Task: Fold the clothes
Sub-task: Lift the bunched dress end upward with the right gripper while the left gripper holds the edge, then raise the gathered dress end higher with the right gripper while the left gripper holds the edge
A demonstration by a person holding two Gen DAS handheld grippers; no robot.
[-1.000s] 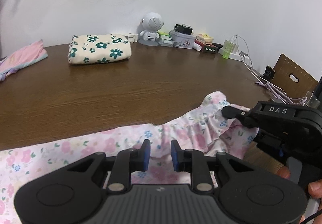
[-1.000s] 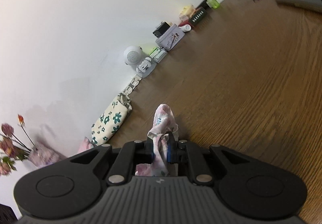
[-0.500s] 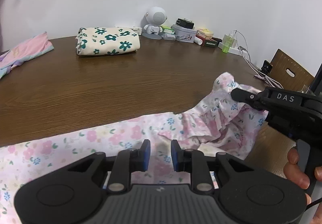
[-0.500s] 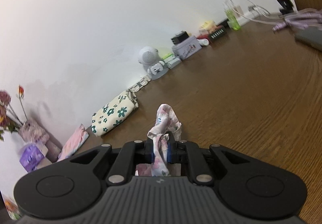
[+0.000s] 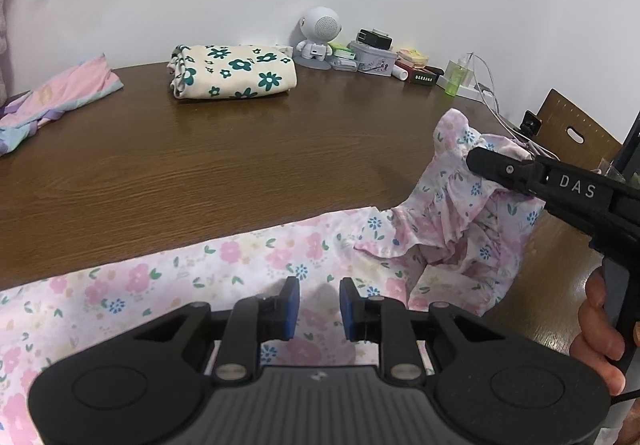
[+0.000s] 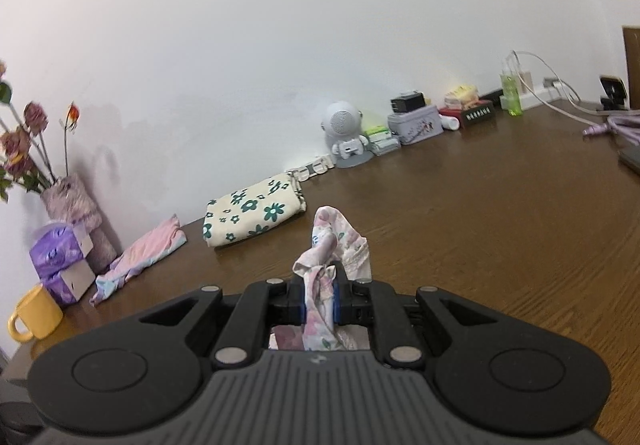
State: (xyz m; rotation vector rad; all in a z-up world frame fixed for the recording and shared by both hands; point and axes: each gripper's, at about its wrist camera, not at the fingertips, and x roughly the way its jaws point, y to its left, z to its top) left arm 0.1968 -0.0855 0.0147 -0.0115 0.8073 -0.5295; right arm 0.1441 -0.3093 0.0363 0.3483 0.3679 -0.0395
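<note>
Our right tool [image 6: 320, 295] pinching a bunched corner of the pink floral garment [image 5: 248, 265], lifted off the brown desk [image 5: 240, 165], our left tool [image 5: 319, 309] spread above the flat cloth

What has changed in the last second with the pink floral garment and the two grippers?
The right gripper, shut on the pink floral garment, has lifted its ruffled end higher off the brown wooden table and levelled out. The left gripper stayed open over the flat part, holding nothing. The folded cream cloth with green flowers did not move.
</note>
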